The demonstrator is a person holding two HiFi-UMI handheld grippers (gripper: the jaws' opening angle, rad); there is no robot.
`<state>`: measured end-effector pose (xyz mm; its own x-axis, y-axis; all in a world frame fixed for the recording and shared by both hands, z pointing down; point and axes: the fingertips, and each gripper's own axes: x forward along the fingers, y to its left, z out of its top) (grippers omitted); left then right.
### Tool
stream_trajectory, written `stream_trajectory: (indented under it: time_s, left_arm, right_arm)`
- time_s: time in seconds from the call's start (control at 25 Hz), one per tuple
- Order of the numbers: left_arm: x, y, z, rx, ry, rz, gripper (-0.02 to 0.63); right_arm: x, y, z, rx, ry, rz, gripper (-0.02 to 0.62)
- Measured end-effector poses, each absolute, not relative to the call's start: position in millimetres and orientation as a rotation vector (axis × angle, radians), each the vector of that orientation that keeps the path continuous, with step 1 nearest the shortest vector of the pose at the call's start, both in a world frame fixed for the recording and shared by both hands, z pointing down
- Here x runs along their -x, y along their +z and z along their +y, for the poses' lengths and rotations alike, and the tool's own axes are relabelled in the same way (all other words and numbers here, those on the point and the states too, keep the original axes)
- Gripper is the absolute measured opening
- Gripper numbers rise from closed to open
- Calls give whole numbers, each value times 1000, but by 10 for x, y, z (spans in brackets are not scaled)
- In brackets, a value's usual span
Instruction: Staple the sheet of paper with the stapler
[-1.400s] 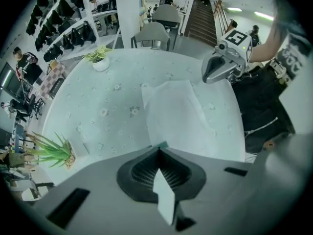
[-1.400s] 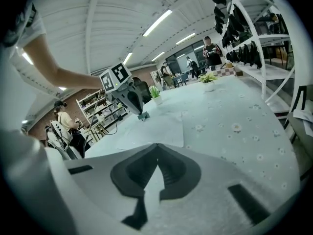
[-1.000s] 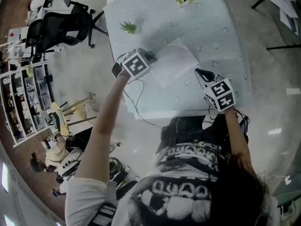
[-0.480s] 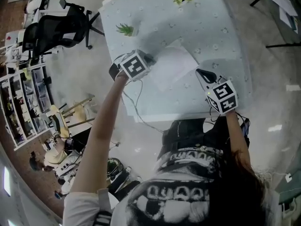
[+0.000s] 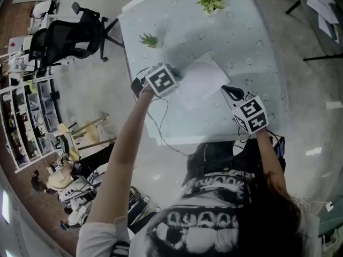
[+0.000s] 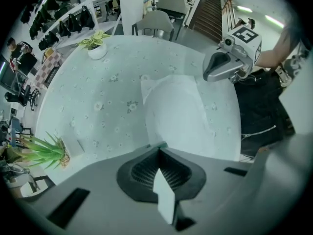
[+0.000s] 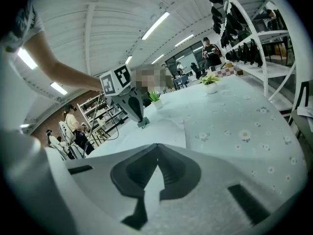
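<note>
Both jaws of the left gripper [image 6: 159, 147] are pressed together, pinching the paper [image 6: 186, 111] at its left edge, near the table's [image 5: 241, 31] left side. The right gripper [image 7: 157, 147], jaws together and empty, is just beside the paper's right corner, with bare table beyond.

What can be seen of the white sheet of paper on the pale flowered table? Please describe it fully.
The white sheet of paper is plain, rectangular and blank on top. It lies flat on the pale flower-patterned tablecloth, skewed to its edges. The left gripper sets its closed jaws on one edge; the right gripper, jaws also closed, points at the opposite corner, and contact there cannot be told.
</note>
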<state>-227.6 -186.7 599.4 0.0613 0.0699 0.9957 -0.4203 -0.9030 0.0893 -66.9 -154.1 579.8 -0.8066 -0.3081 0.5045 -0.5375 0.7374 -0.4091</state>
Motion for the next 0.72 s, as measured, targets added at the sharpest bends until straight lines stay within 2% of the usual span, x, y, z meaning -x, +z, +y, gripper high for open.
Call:
stream_trajectory:
  time_s: [0.72]
  left_arm:
    - [2307, 5999, -1850, -2024, 1858, -453, 5]
  right_arm:
    - [672, 5740, -1463, -662, 733, -2504, 6]
